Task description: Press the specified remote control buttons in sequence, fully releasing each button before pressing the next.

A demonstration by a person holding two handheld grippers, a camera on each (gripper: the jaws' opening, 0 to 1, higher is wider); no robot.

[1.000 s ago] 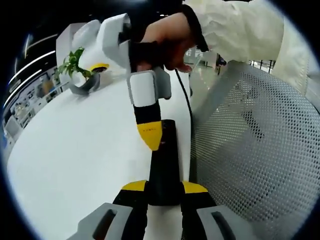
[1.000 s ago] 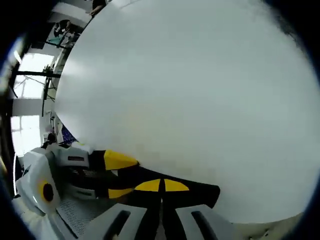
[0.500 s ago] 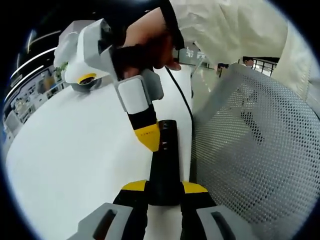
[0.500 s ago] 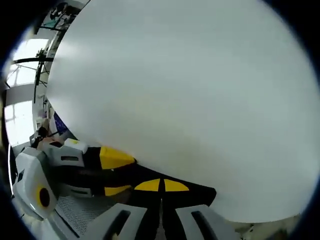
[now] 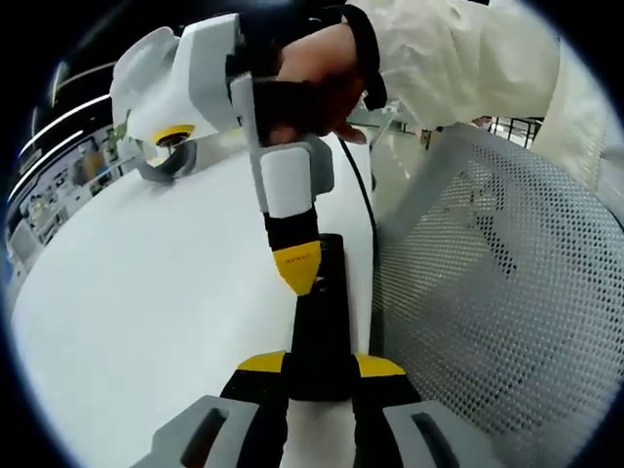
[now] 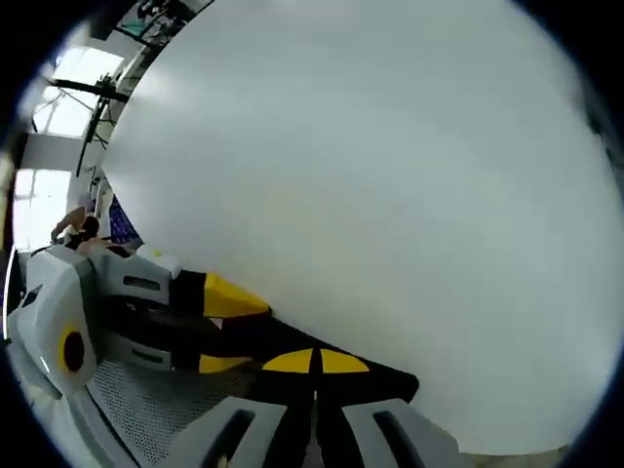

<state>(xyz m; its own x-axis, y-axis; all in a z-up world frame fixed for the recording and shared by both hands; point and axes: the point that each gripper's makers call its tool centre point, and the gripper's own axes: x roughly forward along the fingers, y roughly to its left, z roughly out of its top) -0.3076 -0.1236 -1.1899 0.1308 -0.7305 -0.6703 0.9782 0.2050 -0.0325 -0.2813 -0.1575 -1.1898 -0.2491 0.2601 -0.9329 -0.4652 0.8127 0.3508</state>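
A black remote control lies lengthways over the white table, near its right edge. My left gripper is shut on the remote's near end, a yellow tip on each side. My right gripper, held by a hand, comes down from above with its yellow tips together as one wedge, and that wedge rests on the remote's upper face. In the right gripper view my right gripper is shut just over the remote. To its left my left gripper clamps the remote.
A grey mesh chair back stands close on the right of the table edge. A black cable runs along that edge. At the far left stands a grey holder with a bit of green plant. Bare table stretches away.
My right gripper's body has swung from leaning left to more upright, while its tip stays at about the same spot on the remote. My left gripper's hold is unchanged.
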